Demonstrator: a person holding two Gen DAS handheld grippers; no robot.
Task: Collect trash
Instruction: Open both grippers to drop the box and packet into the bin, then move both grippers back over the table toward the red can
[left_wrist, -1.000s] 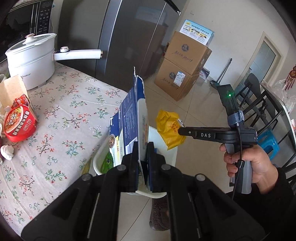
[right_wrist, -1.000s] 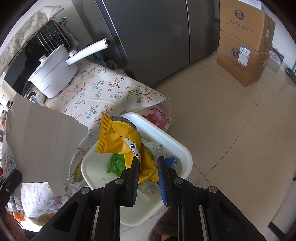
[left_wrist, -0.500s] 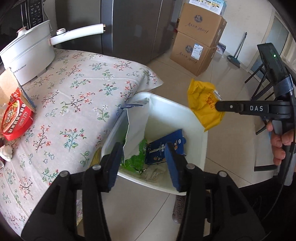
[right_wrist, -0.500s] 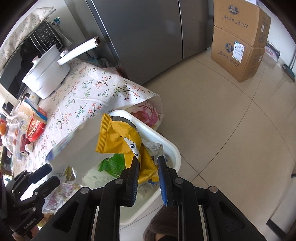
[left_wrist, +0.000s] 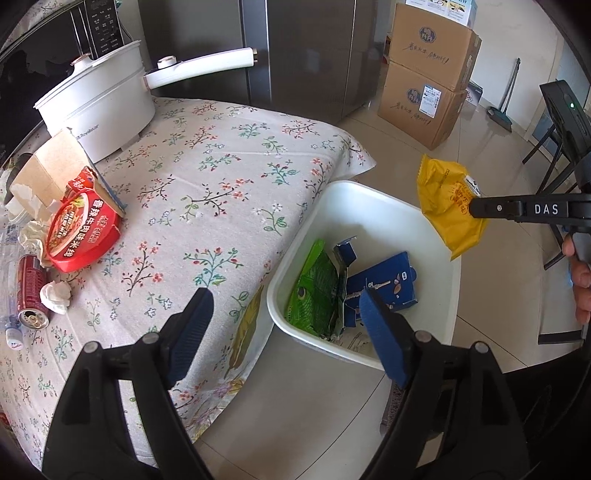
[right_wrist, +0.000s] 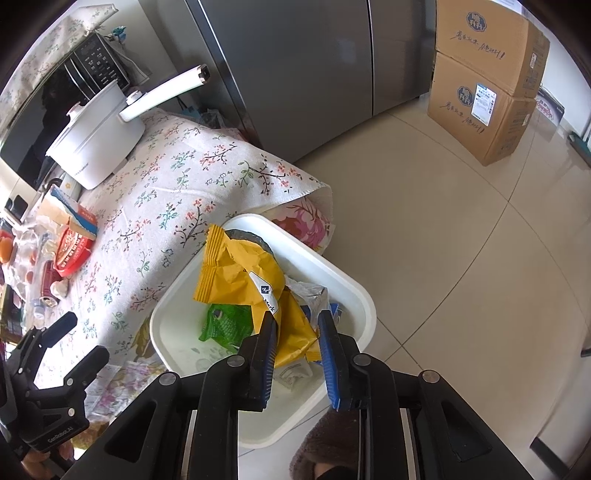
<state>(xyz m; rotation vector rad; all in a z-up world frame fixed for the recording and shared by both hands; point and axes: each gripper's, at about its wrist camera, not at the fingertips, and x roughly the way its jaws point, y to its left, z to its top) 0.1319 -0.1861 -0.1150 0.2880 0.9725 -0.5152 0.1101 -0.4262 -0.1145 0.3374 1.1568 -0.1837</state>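
A white bin (left_wrist: 369, 192) stands on the floor against the table's corner. A blue carton (left_wrist: 384, 284) and a green packet (left_wrist: 314, 291) lie inside it. My left gripper (left_wrist: 284, 299) hovers over the bin's near rim; its jaws are opening wide with nothing between them. My right gripper (right_wrist: 295, 325) holds a yellow packet (right_wrist: 236, 273) above the bin (right_wrist: 332, 273). Its jaws are opening, and the packet still hangs between the pads. In the left wrist view the yellow packet (left_wrist: 447, 206) dangles from the right gripper (left_wrist: 474, 206) over the bin's far side.
On the floral tablecloth (left_wrist: 207, 192) lie a red noodle bowl (left_wrist: 83, 236), a red can (left_wrist: 31, 291), crumpled tissue (left_wrist: 55, 295) and a white pot (left_wrist: 96, 99). Cardboard boxes (left_wrist: 424, 85) are stacked by the fridge. A shoe (right_wrist: 321, 454) is beside the bin.
The left gripper opened and let go of the blue carton, which now lies in the bin, and it tipped downward. The right jaws widened slightly around the yellow packet.
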